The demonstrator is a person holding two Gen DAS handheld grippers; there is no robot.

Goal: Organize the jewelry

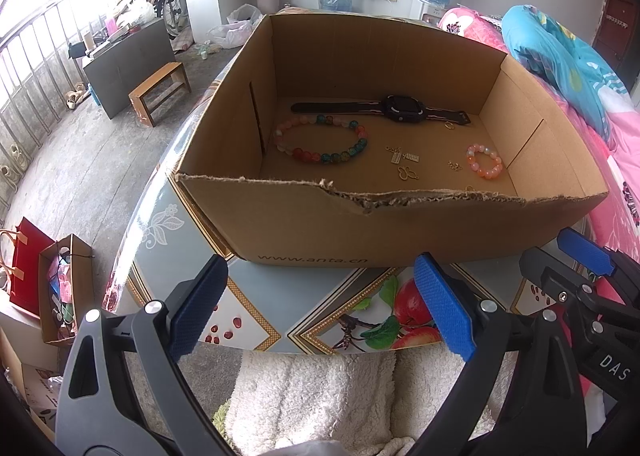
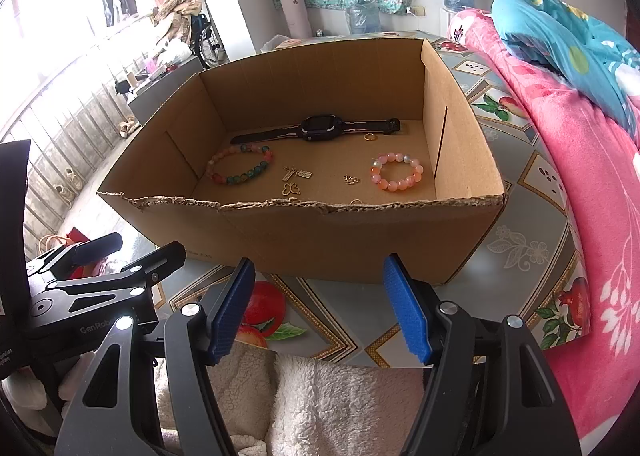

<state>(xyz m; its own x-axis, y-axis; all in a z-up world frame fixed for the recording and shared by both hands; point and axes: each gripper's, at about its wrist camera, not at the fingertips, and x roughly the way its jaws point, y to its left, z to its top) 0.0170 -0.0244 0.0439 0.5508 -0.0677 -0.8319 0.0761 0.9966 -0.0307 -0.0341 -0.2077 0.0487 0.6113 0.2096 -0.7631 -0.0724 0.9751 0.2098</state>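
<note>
Left gripper (image 1: 320, 308) & right gripper (image 2: 320, 308): jaws apart, empty, near cardboard box (image 1: 400, 223) w/ 2 bead bracelets, watch (image 1: 394, 108).

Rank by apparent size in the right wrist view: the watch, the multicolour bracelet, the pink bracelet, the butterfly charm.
1. watch
2. multicolour bracelet
3. pink bracelet
4. butterfly charm

All lie on the box floor at similar depth, so the order holds.

in the box (image 2: 360, 248) on the table (image 2: 520, 223), the watch (image 2: 320, 127) lies behind two bracelets (image 2: 240, 167).
</note>
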